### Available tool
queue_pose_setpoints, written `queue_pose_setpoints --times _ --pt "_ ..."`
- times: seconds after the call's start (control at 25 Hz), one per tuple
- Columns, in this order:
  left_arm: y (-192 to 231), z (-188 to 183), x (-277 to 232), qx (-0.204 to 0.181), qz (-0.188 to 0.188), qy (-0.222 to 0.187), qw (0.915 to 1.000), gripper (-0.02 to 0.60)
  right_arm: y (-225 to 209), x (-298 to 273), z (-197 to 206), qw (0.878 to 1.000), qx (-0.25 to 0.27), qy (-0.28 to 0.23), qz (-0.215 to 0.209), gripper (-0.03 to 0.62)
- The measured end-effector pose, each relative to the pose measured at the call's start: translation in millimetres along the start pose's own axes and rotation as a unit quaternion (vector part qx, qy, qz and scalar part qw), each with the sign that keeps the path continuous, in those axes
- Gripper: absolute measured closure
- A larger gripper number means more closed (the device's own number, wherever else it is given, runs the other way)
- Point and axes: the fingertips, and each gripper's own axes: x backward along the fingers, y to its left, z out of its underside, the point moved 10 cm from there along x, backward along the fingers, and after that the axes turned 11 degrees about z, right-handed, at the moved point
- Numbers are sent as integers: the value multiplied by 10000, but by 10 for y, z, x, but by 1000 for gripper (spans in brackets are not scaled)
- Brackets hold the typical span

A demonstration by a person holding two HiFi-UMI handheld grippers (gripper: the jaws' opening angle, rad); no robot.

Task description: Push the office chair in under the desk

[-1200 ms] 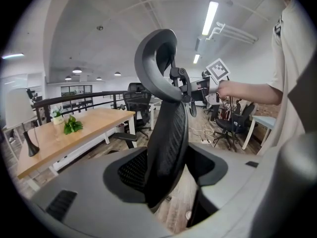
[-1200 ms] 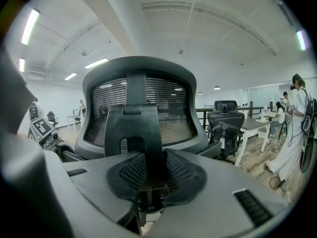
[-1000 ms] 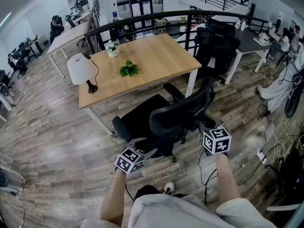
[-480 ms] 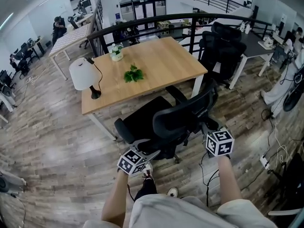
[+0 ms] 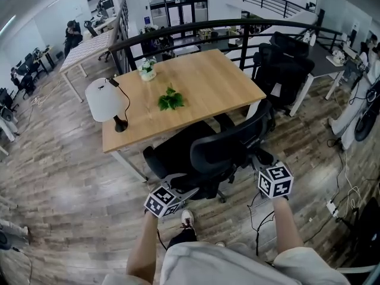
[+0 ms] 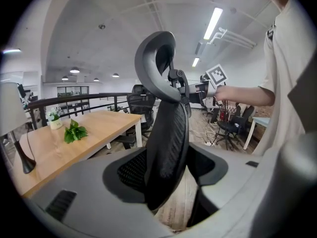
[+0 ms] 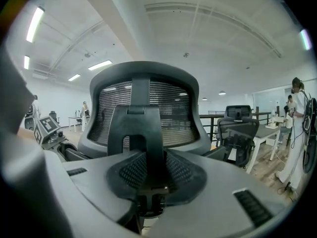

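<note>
Desk (image 5: 196, 82) ahead; right hand-held gripper (image 5: 260, 158) clamps office chair (image 5: 219, 150).

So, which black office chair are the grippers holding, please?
The office chair before the wooden desk: left gripper and right gripper clamp its back; the other chair stands untouched by the railing.

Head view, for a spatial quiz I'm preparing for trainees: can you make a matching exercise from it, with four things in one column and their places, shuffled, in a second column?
Things:
1. white table lamp
2. green leafy sprig
3. small flowerpot
4. black office chair

Places:
A. middle of the desk top
B. on the floor at the desk's near side, backrest toward the person
C. near-left corner of the desk top
D. far edge of the desk top

Pairs: 1-C, 2-A, 3-D, 4-B
</note>
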Motion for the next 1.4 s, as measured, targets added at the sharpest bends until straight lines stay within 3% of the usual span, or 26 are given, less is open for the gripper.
queue_pose_setpoints --times 0.68,1.4 --pt "1002 -60 190 -263 -611 74 9978 295 275 -979 -298 10000 35 2 -71 502" --pt "1921 -83 273 -123 -263 -344 9990 275 435 -1721 -537 9997 -147 -130 132 502"
